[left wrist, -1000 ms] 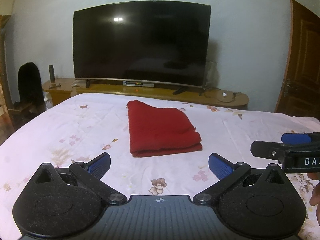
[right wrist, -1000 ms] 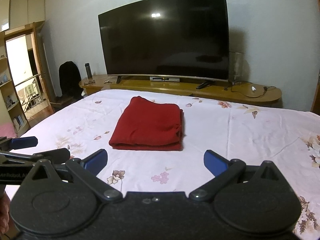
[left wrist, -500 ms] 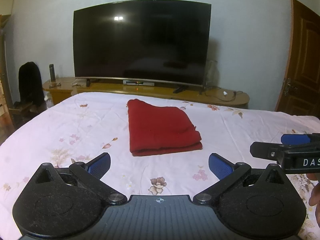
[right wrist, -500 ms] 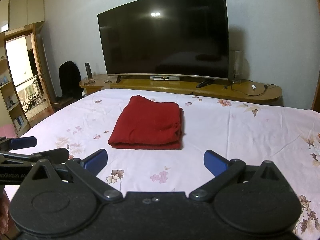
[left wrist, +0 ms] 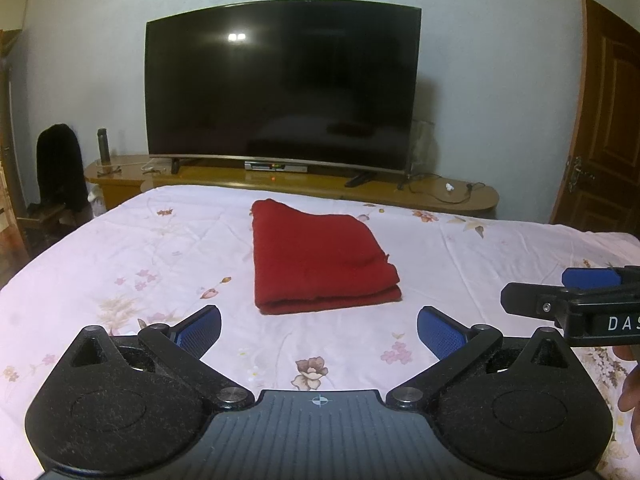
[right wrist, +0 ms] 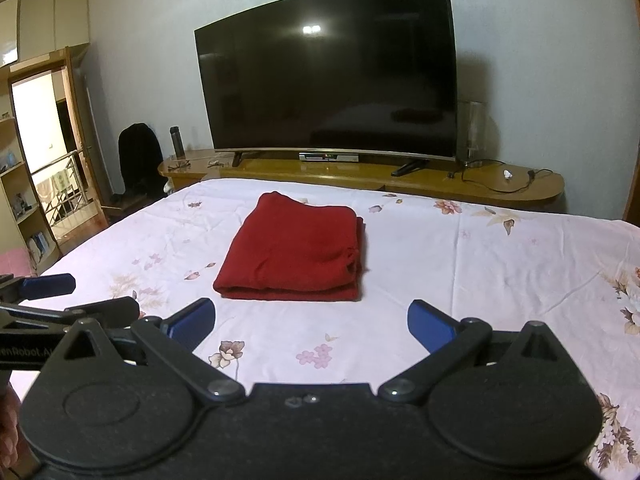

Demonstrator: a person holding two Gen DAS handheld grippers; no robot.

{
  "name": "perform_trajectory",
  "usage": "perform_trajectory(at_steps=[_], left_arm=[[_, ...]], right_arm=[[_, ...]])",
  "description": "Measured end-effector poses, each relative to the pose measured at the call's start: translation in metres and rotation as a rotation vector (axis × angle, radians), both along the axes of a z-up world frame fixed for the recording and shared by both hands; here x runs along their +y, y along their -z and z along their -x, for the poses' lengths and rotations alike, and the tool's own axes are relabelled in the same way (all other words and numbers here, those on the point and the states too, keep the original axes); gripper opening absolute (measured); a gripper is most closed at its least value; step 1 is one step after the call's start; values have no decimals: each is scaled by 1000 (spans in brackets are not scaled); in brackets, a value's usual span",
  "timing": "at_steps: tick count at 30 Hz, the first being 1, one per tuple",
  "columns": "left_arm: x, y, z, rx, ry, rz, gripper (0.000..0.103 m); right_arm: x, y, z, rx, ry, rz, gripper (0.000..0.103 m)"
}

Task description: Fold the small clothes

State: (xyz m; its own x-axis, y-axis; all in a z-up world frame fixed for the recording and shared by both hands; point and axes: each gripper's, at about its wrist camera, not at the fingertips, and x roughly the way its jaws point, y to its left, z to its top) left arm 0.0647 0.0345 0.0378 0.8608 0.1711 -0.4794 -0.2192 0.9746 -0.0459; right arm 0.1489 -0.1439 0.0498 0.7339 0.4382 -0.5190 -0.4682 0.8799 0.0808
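Hovering over the bed [left wrist: 120, 248], the left hand-held gripper [left wrist: 319, 326] gaped wide and held nothing; the right hand-held gripper [right wrist: 311, 318] was equally spread and empty. The folded red garment [left wrist: 316, 260] lay just beyond both, untouched.

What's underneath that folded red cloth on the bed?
The red cloth lies directly on the pale floral bedsheet, which shows all around it. The patch of sheet beneath is covered, so whether anything else is tucked under or inside the folds cannot be seen.
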Motion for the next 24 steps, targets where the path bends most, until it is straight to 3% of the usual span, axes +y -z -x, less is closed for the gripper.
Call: perform_trajectory(at_steps=[24], left_arm=[[0, 2, -6, 14, -22, 16, 103]], right_arm=[[-8, 2, -9, 3, -23, 7, 102]])
